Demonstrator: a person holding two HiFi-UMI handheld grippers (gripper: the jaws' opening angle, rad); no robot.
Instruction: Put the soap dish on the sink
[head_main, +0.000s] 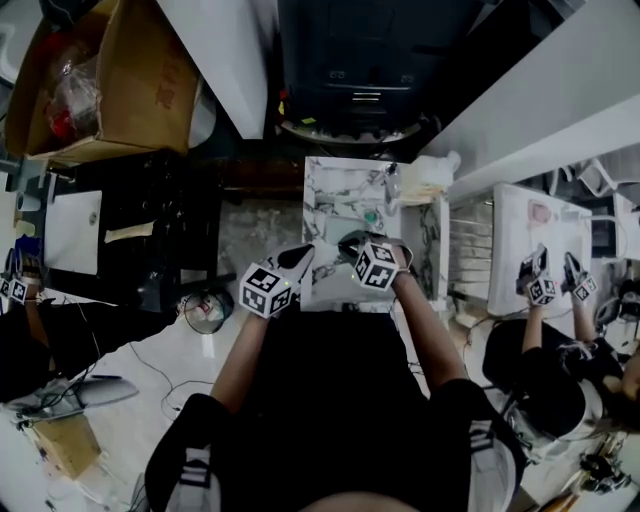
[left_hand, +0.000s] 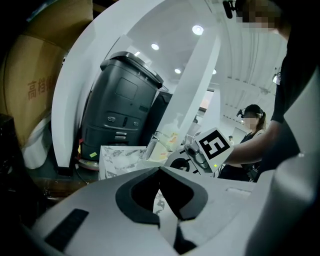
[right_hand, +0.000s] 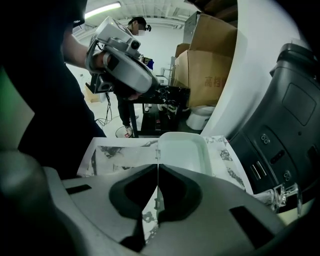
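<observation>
My right claw pinches the pale green rectangular soap dish by its rim above the marbled sink top — left claw closed, empty.

The soap dish looks like pale, faintly greenish plastic, smooth and a little glossy, thin at its rim, while the marbled sink top below it is a smooth white surface veined in grey. The right gripper and the left gripper both have matt light-grey plastic shells with darker matt insets round the jaws, and the marker cube bears flat black-and-white print. The box is brown matt cardboard with red print, and the tall unit past the top's far edge is dark plastic with a dull sheen.
</observation>
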